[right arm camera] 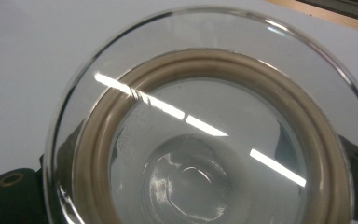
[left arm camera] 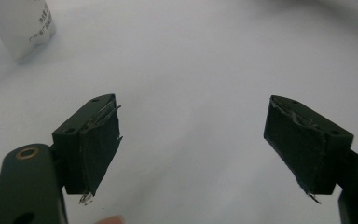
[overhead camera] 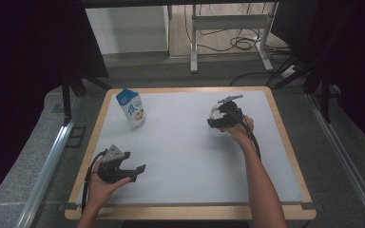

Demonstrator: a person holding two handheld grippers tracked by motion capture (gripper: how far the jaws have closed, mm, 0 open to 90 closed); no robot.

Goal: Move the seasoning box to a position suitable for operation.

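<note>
Right gripper view: clear round glass jar with a beige seal ring sits right against the lens, mouth toward the camera, bottom cut off by the frame. Both jaws are mostly hidden behind the glass, black bits showing either side, so it reads as clamped on the jar. In the high view the right gripper holds it over the white table mat, far right; glass is hard to make out there. Left gripper has jaws wide apart, nothing between. Blue-and-white milk carton stands upright far left.
</note>
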